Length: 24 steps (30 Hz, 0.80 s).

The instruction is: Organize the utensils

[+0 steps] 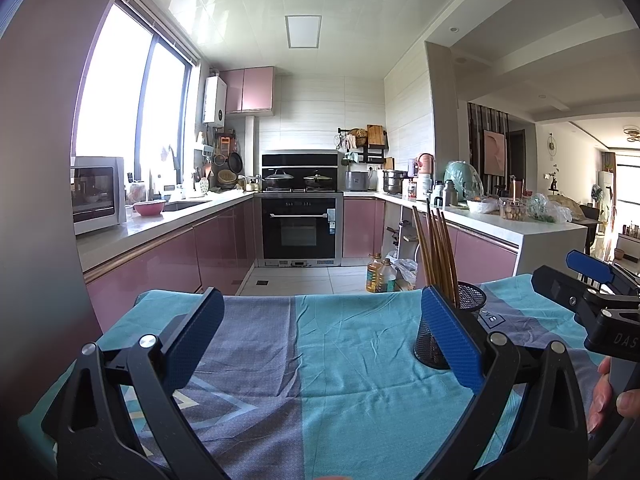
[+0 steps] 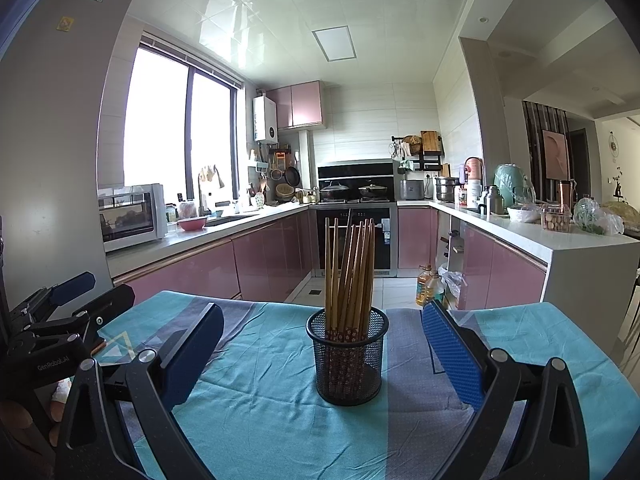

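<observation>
A table draped in a teal and grey-purple patchwork cloth carries a black wire-mesh cylindrical cup, upright near its middle, filled with brown wooden chopsticks leaning together. The right gripper faces the cup, spread wide and empty; the left gripper, beside it, gapes equally wide, holding nothing.

Wooden chopsticks, black wire-mesh metal holder, creased matt cloth.
</observation>
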Motion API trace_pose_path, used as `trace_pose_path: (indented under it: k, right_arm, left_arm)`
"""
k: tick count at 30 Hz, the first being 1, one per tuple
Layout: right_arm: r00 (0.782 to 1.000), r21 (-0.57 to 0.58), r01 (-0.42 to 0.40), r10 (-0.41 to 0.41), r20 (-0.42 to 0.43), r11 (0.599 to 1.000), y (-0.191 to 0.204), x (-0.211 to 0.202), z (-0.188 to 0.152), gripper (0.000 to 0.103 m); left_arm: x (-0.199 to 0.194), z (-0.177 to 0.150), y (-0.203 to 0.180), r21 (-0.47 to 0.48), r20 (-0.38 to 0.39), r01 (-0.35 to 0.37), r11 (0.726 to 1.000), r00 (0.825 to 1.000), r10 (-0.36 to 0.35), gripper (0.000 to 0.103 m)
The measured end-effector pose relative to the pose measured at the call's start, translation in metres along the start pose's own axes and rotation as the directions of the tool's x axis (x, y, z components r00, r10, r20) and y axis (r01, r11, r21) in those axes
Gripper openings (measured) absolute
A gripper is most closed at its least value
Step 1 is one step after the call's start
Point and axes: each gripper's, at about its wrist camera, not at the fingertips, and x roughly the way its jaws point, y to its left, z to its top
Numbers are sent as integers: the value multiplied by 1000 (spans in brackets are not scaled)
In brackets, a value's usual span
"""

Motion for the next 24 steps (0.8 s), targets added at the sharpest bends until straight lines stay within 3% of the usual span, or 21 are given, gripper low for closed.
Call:
trace_pose_path:
  k: [17, 24]
  right_arm:
    - [1000, 4, -1, 1, -8, 1000, -1, 2, -1, 96]
    - [996, 4, 49, -49, -74, 999, -21, 12, -10, 96]
  left_arm:
    - [-3, -4, -1, 35, 9, -21, 999, 1000, 21, 97]
    - [20, -11, 10, -15, -113, -18, 1000, 993, 17, 97]
